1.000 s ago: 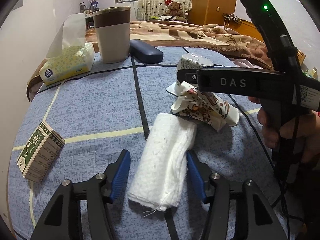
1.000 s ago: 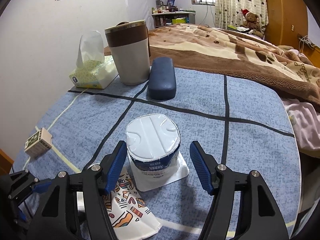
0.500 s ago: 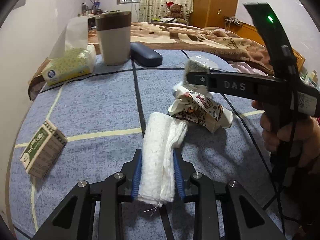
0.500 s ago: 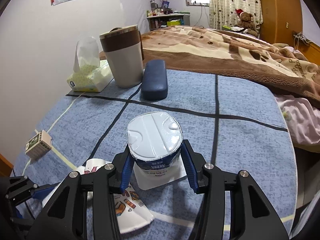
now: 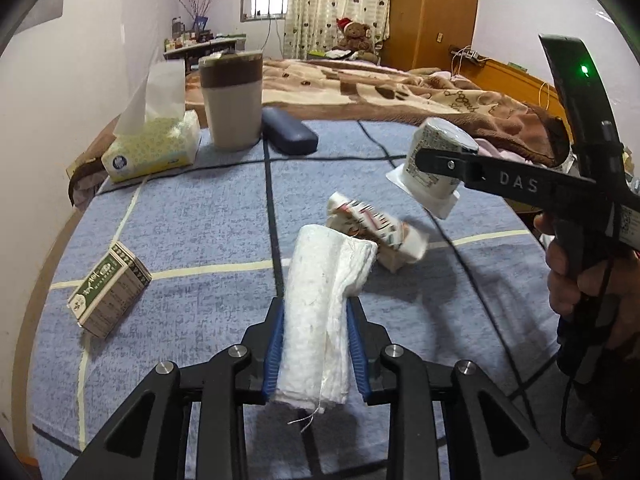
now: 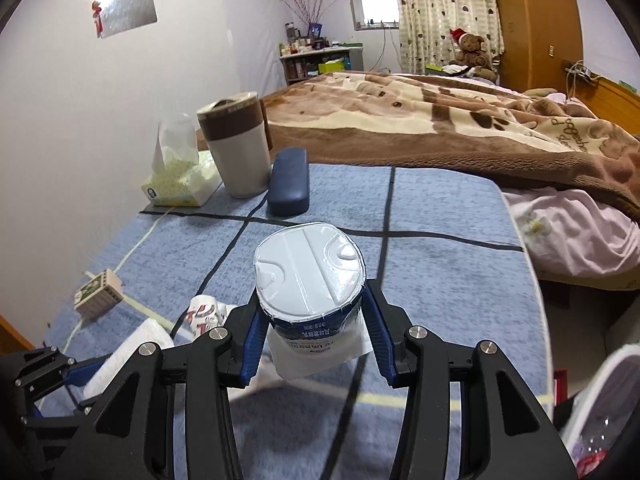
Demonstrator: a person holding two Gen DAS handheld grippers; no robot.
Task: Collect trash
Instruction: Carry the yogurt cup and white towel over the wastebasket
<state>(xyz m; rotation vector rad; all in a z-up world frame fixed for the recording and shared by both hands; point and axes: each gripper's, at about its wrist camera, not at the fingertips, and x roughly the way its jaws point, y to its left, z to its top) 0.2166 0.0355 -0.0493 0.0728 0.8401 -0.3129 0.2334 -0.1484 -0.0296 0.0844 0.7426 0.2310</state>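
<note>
Left jaws clamp rolled cloth [image 5: 324, 312] lengthwise, right jaws grip upside-down cup [image 6: 312, 288]

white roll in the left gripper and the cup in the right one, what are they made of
White roll: seems soft woven cloth or gauze, matte, with frayed edges and a loose thread. Cup: looks like thin glossy plastic under a printed label, with an embossed foil-like sealed lid; the exact material is unclear.
</note>
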